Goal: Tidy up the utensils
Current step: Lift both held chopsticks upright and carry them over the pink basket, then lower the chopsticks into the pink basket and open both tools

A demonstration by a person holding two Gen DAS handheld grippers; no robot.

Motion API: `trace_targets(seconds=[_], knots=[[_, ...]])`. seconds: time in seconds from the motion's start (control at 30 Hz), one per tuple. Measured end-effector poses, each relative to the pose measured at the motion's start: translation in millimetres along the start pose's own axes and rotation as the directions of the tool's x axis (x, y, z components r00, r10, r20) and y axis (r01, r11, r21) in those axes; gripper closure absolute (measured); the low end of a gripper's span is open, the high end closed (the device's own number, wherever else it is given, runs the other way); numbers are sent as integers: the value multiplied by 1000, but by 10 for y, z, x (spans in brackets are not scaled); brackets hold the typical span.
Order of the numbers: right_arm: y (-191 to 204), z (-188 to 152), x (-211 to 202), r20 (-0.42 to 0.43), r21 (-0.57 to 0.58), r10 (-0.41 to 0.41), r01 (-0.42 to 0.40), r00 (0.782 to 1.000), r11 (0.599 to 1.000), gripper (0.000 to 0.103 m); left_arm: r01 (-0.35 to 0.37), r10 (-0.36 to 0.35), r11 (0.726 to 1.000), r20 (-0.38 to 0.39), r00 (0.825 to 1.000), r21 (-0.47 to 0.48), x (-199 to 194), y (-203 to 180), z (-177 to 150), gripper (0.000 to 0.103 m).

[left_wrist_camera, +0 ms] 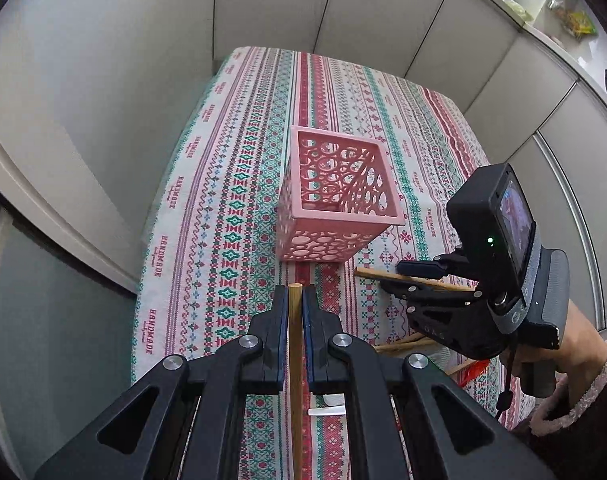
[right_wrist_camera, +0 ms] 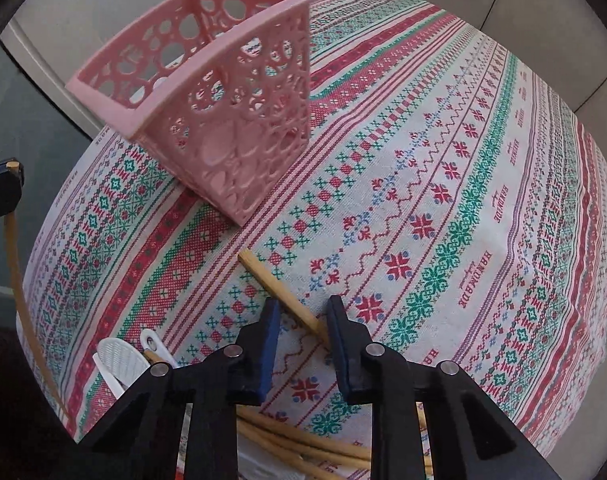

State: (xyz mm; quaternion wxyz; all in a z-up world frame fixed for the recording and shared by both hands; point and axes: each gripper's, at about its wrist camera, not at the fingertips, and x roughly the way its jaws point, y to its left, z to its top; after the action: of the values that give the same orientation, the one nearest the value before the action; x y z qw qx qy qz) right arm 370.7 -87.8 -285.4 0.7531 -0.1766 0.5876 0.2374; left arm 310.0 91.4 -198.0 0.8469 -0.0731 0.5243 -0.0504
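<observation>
I hold one wooden chopstick (left_wrist_camera: 295,344) in my left tool (left_wrist_camera: 295,300), the pads pinched onto its shaft with the blunt end poking just past the fingertips. It points forward at the pink perforated basket (left_wrist_camera: 335,196), which stands upright near the middle of the bench (left_wrist_camera: 223,184) with its open top clear; I judge the stick is carried this way, end first and in line with the tool, so that it can be tipped over the rim and dropped in. The basket sits ahead of the left tool, near but not touching, and I see nothing in it.

My right tool (right_wrist_camera: 303,320) is spread apart and low over the cloth, straddling a second chopstick (right_wrist_camera: 281,292) that lies flat on the bench on a diagonal. Its far end points toward the basket; its near part passes between the pads and runs under the right-hand one. Whether either pad touches it I cannot tell, but nothing is pinched yet. I judge the wide stance is there to bracket the stick before clamping.

Behind the right tool, close to me, more chopsticks (right_wrist_camera: 303,440) lie in a loose pile, with a white plastic utensil (right_wrist_camera: 119,360) beside them; its exact type is unclear. The patterned tablecloth (right_wrist_camera: 463,200) covers the whole bench.
</observation>
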Motion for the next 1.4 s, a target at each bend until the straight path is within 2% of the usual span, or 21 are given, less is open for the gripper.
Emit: trace_targets(seconds=[0.17,0.3,0.5,0.63,0.73,0.83,0.93,1.03,1.2,1.3,1.4], knots=[[-307,10,1,26,55,-16,15,1000,998,85,-2,2,1000,5,1000,-8,11,10,14,96],[-474,-3,-86,52,87,-73,68,996,994,91,7,-6,1000,19,1000,-28,-3,35,43,96],[-695,-48,-520,160,193,-131,99,978,976,92,7,-2,999,106,994,-41,-239,48,106,96],[-719,-125,-944,255,263,-184,115,949,958,93,-3,8,1000,212,977,-20,-520,-9,145,96],[-642,-214,-1314,339,311,-211,103,917,945,94,-14,20,1000,288,957,-22,-753,-50,181,96],[-632,-315,-1648,421,362,-221,60,880,930,95,6,7,999,348,937,-38,-1008,-75,210,96],[-582,-344,-1920,492,394,-238,30,837,918,95,-13,33,999,430,902,-49,-1293,-121,248,96],[-530,-380,-2169,559,412,-252,-1,790,911,95,-38,65,997,516,854,-63,-1558,-184,277,96],[-367,-417,-2524,671,401,-249,-60,698,914,95,-24,70,996,645,761,-80,-1871,-263,370,96],[-306,-399,-2635,722,379,-214,-117,658,918,95,-7,64,996,704,707,-84,-1952,-306,454,96],[-284,-370,-2663,765,353,-178,-172,619,920,95,-45,93,995,761,642,-84,-1960,-387,529,96]])
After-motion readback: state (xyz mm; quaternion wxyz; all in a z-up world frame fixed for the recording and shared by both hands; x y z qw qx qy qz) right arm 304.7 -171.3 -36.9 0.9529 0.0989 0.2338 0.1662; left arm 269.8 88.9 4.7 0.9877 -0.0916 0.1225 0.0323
